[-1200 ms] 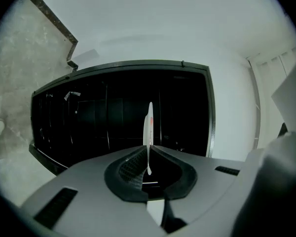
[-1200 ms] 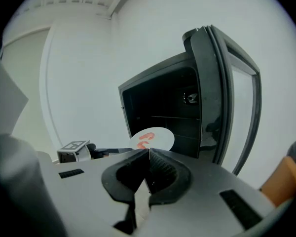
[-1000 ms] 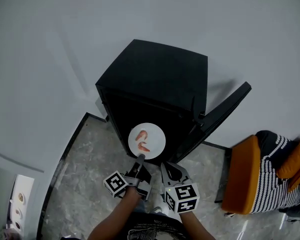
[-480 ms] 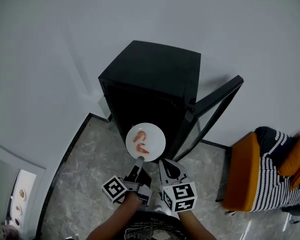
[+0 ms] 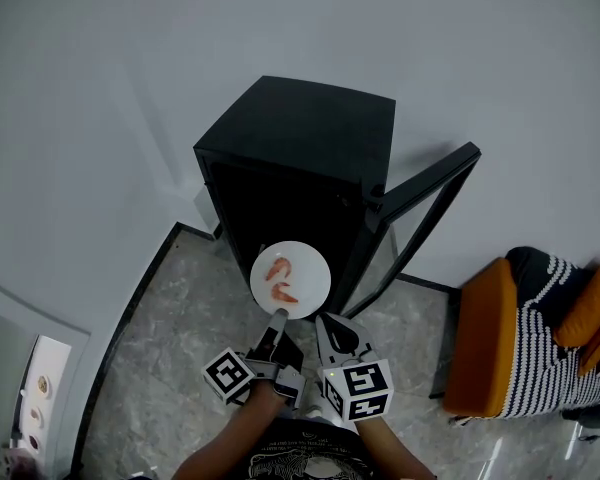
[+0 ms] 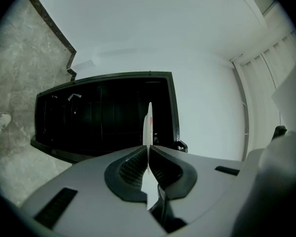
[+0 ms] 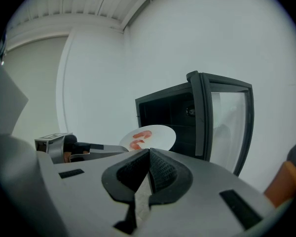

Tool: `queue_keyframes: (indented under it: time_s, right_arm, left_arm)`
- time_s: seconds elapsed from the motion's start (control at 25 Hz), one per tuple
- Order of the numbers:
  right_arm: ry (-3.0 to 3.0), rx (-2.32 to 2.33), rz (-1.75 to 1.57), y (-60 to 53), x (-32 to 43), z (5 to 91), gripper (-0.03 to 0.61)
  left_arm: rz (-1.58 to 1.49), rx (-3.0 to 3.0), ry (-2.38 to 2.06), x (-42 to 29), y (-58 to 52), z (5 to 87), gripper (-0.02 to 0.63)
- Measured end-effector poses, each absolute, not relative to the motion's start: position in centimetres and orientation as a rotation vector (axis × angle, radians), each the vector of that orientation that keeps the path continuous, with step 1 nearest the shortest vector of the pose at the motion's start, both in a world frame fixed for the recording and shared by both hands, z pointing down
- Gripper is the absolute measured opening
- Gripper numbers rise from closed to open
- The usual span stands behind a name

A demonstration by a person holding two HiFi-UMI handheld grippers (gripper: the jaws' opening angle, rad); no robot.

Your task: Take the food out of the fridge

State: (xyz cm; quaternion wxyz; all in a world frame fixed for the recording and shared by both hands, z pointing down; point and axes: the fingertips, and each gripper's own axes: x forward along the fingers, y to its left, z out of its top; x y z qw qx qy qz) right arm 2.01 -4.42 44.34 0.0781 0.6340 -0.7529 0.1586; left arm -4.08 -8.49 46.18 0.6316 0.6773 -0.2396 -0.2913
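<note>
A white plate point(image 5: 290, 279) with pink shrimp point(image 5: 280, 280) on it hangs level in front of the open black fridge point(image 5: 300, 158). My left gripper point(image 5: 280, 315) is shut on the plate's near rim. In the left gripper view the plate point(image 6: 148, 125) shows edge-on, pinched between the pads of the gripper point(image 6: 148, 149). My right gripper point(image 5: 325, 323) sits just right of the left one, shut with nothing in it. In the right gripper view the plate point(image 7: 149, 137) lies left of the fridge's glass door point(image 7: 227, 122), beyond the closed jaws of the gripper point(image 7: 149, 153).
The fridge door point(image 5: 415, 208) swings out to the right. An orange and striped seat point(image 5: 525, 348) stands at the far right. Grey marble floor point(image 5: 170, 348) with a dark border runs along the white wall point(image 5: 100, 118).
The plate and both grippers have drawn back from the fridge opening and risen a little. The grip on the rim is unchanged.
</note>
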Motion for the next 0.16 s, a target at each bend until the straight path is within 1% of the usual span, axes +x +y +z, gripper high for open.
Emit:
queue_keyframes:
  time_s: [0.16]
  right_arm:
    - [-2.249,1.901,0.47,-4.19,2.18,44.19,0.021]
  left_arm:
    - [-0.665,1.546,-0.551,-4.03,-8.37,46.27,0.021]
